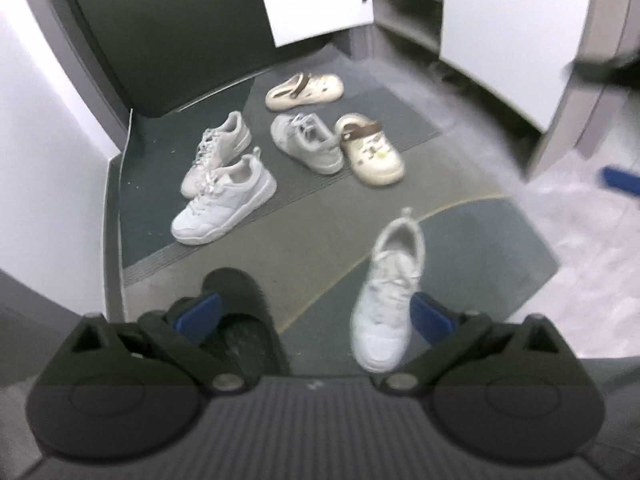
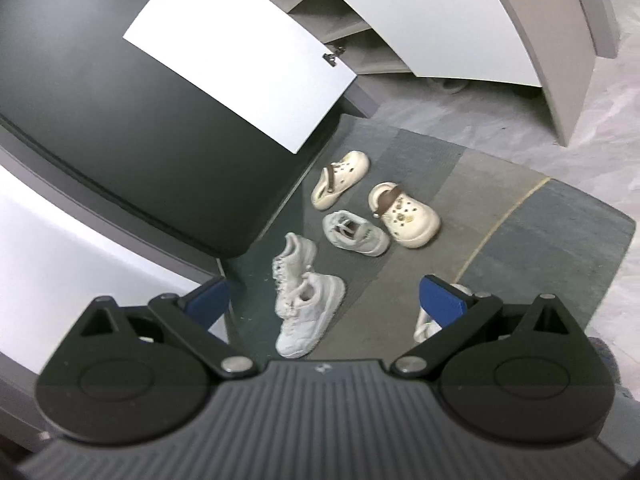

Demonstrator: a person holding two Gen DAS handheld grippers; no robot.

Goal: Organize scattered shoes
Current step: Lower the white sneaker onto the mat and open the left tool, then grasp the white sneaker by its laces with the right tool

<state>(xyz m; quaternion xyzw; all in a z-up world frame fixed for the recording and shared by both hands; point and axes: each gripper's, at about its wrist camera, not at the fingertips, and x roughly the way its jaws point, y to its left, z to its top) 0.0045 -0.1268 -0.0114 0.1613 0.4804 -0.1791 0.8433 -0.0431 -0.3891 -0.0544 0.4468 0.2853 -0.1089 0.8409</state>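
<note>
Several shoes lie scattered on a grey-green mat. Two white sneakers overlap at the left, and a grey sneaker lies beside two cream clogs. A lone white sneaker lies nearest, just inside the right finger of my left gripper, which is open above the mat. A black slipper sits behind its left finger. My right gripper is open too, high over the white sneaker pair. The clogs lie beyond, and its right finger hides most of another white shoe.
An open shoe cabinet with bare shelves stands at the back, its white doors swung wide. A dark door fills the left. Pale stone floor surrounds the mat on the right.
</note>
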